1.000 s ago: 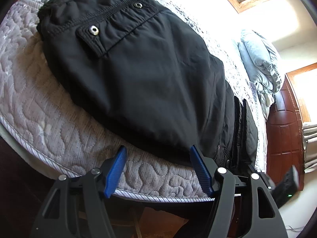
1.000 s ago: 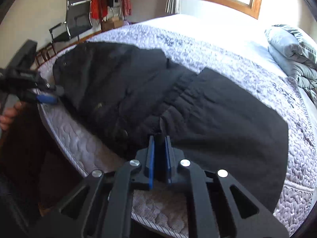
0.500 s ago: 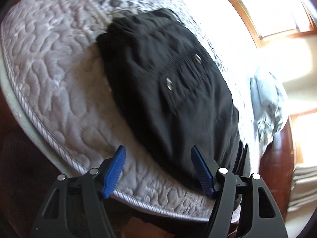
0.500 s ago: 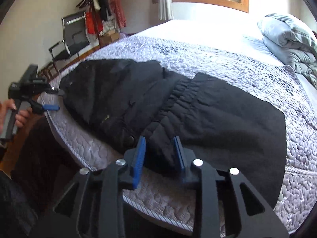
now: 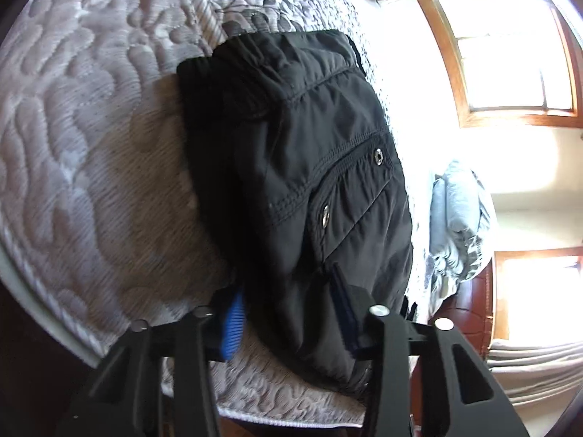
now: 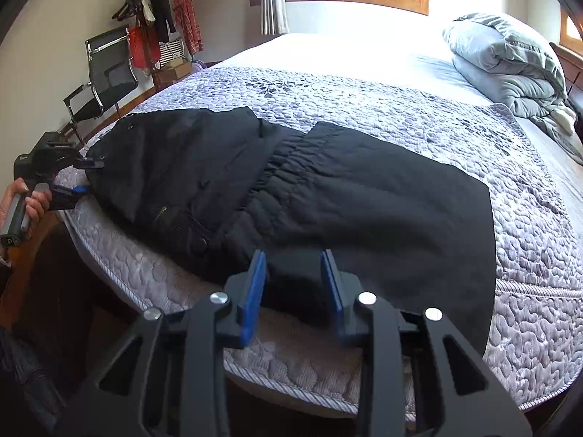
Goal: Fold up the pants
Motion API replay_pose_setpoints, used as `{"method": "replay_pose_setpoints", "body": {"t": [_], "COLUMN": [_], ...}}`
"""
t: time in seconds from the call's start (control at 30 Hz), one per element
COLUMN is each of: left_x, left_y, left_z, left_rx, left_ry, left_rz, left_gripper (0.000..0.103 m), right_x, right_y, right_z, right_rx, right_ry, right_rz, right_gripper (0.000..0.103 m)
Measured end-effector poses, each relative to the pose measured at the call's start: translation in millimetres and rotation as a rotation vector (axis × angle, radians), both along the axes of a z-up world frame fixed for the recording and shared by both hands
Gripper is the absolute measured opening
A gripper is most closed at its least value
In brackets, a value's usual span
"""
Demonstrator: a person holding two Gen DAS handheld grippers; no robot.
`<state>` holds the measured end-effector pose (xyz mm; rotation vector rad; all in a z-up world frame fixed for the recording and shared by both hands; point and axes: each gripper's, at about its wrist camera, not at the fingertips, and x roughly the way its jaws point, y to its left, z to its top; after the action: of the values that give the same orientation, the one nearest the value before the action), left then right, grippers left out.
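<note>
The left hand-held gripper (image 5: 288, 313) has just closed onto the pants (image 5: 309, 167), hiding one pad; the right hand-held gripper (image 6: 293, 291) has eased apart, ungripping.

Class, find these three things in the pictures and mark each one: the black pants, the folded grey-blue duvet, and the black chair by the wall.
black pants (image 6: 364, 196), right wrist view, on the flat leg panel.
folded duvet (image 6: 503, 62), right wrist view, on its top fold.
black chair (image 6: 109, 69), right wrist view, on the backrest.
</note>
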<state>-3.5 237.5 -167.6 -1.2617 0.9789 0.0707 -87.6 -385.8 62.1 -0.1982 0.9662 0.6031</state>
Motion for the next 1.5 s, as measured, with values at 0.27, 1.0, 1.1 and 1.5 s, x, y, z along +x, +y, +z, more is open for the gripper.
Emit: {"method": "replay_pose_setpoints", "body": {"t": [0.27, 1.0, 1.1, 1.5], "left_x": [6.5, 56.6, 64.0, 73.6], "left_y": [-12.4, -134.0, -157.9, -329.2], "left_z": [0.8, 142.5, 152.0, 143.4], "left_rx": [0.020, 0.446, 0.474, 0.637], "left_ry": [-0.025, -0.378, -0.412, -0.454], "left_rz": [0.011, -0.272, -0.341, -0.829], "left_gripper": [0.016, 0.011, 0.011, 0.014], "right_x": [1.6, 12.0, 15.0, 29.4], "right_y": [1.8, -54.0, -63.1, -94.8], "right_z": [0.2, 17.4, 16.7, 17.4], "right_rx": [-0.004, 0.034, 0.040, 0.178], "right_ry": [-0.003, -0.059, -0.059, -0.032], "right_rz": [-0.004, -0.172, -0.200, -0.299], "right_gripper": [0.033, 0.040, 0.040, 0.038]}}
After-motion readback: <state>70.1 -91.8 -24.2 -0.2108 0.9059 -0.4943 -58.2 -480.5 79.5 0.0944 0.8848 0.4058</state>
